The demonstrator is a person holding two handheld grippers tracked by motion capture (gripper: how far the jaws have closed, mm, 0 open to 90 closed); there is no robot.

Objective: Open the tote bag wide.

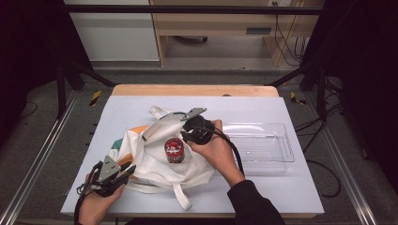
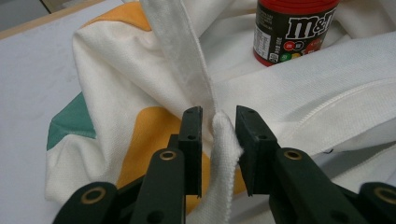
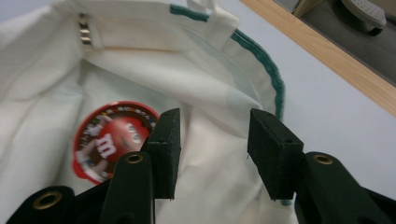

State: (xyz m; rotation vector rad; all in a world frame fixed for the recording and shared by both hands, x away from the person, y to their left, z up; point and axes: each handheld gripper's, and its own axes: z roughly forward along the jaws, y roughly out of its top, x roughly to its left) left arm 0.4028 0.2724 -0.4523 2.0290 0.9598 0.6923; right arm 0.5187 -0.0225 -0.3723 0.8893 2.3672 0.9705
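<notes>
A white cloth tote bag (image 1: 150, 154) with orange and green patches lies crumpled on the pale table. A red M&M's can (image 1: 174, 150) stands upright in the bag's folds. My left gripper (image 1: 123, 172) is at the bag's near left corner. In the left gripper view its jaws (image 2: 218, 116) stand slightly apart around a raised fold of the bag's cloth (image 2: 225, 140), with a gap on the left side. My right gripper (image 1: 185, 135) hovers over the bag just right of the can. It is open (image 3: 212, 121) with nothing between the jaws, and the can's lid (image 3: 109, 140) lies to their left.
A clear plastic tray (image 1: 263, 145) sits on the table to the right of the bag. The bag's straps (image 1: 182, 197) trail toward the front edge. A wooden strip (image 1: 195, 90) borders the table's far side.
</notes>
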